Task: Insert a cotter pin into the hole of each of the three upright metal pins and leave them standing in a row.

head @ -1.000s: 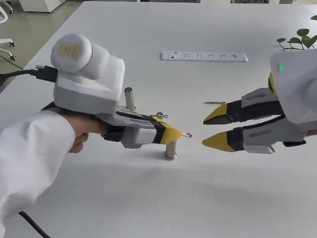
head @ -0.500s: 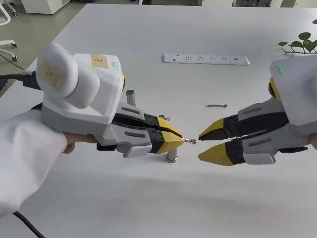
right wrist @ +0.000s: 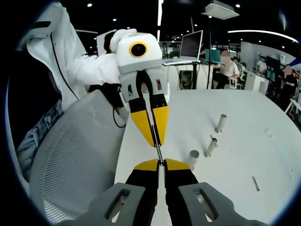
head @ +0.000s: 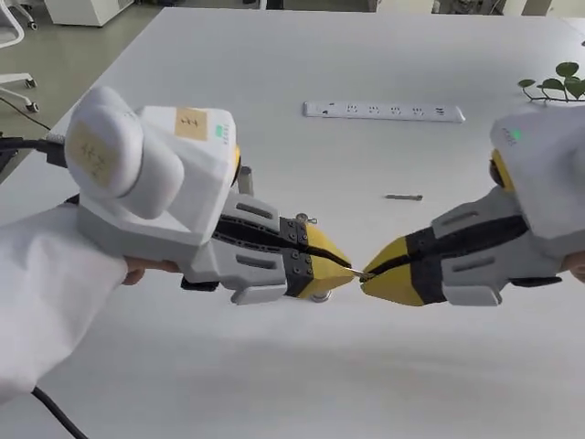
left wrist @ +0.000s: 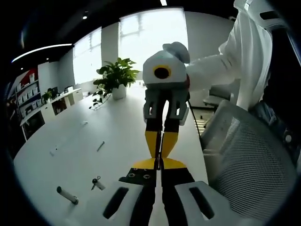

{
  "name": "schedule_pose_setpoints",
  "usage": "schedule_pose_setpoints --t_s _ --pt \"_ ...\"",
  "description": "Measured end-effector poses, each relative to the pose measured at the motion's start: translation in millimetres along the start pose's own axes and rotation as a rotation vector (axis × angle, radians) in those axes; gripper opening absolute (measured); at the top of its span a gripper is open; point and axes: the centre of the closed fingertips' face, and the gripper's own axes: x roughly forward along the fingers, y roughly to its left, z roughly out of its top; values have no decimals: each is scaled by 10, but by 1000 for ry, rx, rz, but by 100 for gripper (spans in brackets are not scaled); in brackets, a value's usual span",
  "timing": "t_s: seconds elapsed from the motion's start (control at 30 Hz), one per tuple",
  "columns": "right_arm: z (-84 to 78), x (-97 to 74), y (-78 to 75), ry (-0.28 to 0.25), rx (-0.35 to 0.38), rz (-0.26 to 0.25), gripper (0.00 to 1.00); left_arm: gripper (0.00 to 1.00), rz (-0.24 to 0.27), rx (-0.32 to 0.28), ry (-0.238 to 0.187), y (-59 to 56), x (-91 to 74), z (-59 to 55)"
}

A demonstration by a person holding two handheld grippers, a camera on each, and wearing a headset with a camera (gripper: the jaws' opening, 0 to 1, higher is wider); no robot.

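- Pinching the cotter pin [right wrist: 158, 150] from both ends: my left gripper [head: 345, 271] grips it with jaws pressed together. My right gripper [head: 366, 277], spread a second ago, has closed tip-to-tip on the free end.
- It is held in the air over mid-bench, just above the nearest metal pin [right wrist: 193, 158].
- Reading: a hand-over or re-grip to line the cotter pin up; insertion here is not yet begun.
- The middle metal pin [right wrist: 210, 147] already carries its cotter pin; the far metal pin [right wrist: 221, 123] looks bare.
- A spare cotter pin [head: 402, 197] lies flat toward the bench's far edge, short of the power strip [head: 384, 112].
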Motion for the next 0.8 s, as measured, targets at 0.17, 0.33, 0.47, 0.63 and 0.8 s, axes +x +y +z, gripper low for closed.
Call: schedule_pose_setpoints --t_s 0.17,0.33,0.47,0.63,0.8 --pt "-30 -4 38 9 -24 19 0 0 -15 14 25 -36 25 -78" --pt "-70 -4 92 35 -63 45 0 0 -35 53 67 -91 68 -146" --pt "-96 -1 94 47 -67 42 0 1 -45 62 82 -98 85 -163" --pt "-96 -18 78 34 -36 31 0 1 -48 27 71 -91 86 -150" --pt "-94 -23 51 32 -45 20 0 1 -40 21 69 -66 99 -157"
